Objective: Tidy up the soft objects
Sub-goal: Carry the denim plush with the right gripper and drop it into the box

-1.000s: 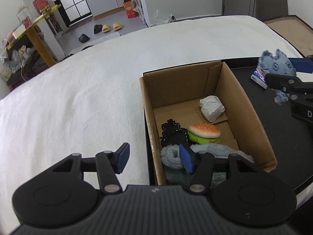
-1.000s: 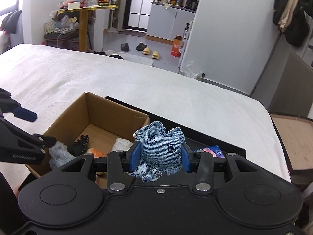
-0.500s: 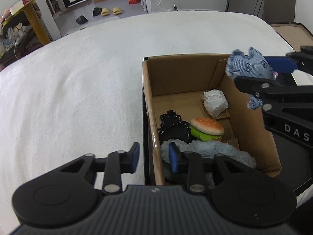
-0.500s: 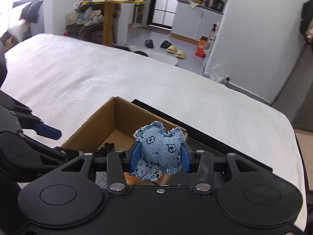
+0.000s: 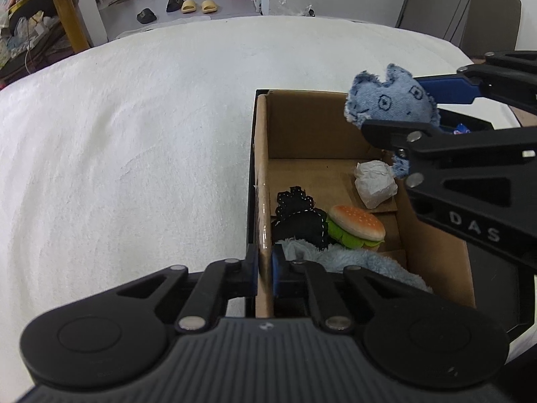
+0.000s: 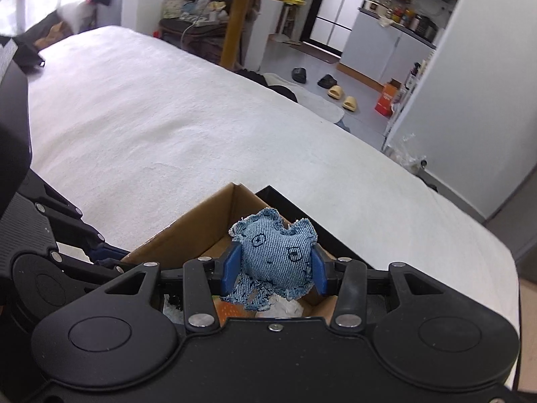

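Note:
A cardboard box (image 5: 263, 168) sits on a black tray on the white bed. Inside lie a burger toy (image 5: 355, 225), a black stitched plush (image 5: 300, 215), a white wad (image 5: 374, 183) and a fluffy light-blue cloth (image 5: 352, 262). My left gripper (image 5: 265, 268) is shut on the box's left wall, one pad outside and one inside. My right gripper (image 6: 273, 270) is shut on a denim plush toy (image 6: 275, 252) and holds it in the air above the box's far right corner; from the left wrist the denim toy (image 5: 389, 99) shows there too.
The black tray (image 5: 486, 268) reaches out to the right of the box, with a small blue packet (image 5: 461, 130) on it behind the right gripper. White bed cover (image 5: 134, 168) spreads to the left and far side. Beyond the bed edge are slippers and a yellow table.
The left jaws came together from wide apart onto the box's left wall. The right gripper carried the denim toy leftward from over the tray to above the box.

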Motion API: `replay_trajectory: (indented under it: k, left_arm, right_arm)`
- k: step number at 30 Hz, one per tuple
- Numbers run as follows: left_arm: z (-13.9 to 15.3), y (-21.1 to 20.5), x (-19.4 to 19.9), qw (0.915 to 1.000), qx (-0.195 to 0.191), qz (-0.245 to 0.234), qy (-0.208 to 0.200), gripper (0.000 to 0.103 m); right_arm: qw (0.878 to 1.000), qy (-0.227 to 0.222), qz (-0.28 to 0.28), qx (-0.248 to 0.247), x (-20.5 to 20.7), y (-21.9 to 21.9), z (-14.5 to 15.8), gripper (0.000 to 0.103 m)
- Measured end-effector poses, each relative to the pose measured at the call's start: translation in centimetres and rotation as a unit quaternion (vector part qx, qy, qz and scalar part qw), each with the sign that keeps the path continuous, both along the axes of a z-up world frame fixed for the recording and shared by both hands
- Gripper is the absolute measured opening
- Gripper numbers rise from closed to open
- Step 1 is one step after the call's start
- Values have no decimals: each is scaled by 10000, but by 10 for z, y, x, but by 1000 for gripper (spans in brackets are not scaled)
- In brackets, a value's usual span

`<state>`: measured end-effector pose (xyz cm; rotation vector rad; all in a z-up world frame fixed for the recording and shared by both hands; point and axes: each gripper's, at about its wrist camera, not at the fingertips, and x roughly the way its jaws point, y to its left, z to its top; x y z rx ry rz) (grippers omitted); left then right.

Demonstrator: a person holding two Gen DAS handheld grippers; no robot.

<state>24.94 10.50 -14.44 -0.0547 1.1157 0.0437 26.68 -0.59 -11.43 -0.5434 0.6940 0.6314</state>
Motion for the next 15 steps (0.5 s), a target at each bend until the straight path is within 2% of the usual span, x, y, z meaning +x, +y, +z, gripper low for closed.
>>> replay_trajectory:
  k: [5, 8, 10, 13, 15]
  left_arm:
    - [0, 1, -1, 10000, -13, -13, -16, 7]
    - [-1, 3, -2, 10000, -40, -10, -17, 7]
    - [-1, 3, -2, 10000, -2, -16, -16, 7]
    - [-1, 1, -2, 10000, 82, -16, -14, 8]
    - [0, -2, -2, 9999, 160, -17, -19, 10]
  right_arm:
    - [9996, -67, 242, -150, 2, 11, -1, 44]
    - [9989, -123, 427, 132, 0, 12, 4, 47]
    - [9982, -130, 496, 300, -1, 13, 7, 55]
    - [9983, -294, 481, 156, -3, 16, 5, 55]
    - [9986, -238, 436, 157, -2, 14, 4, 56]
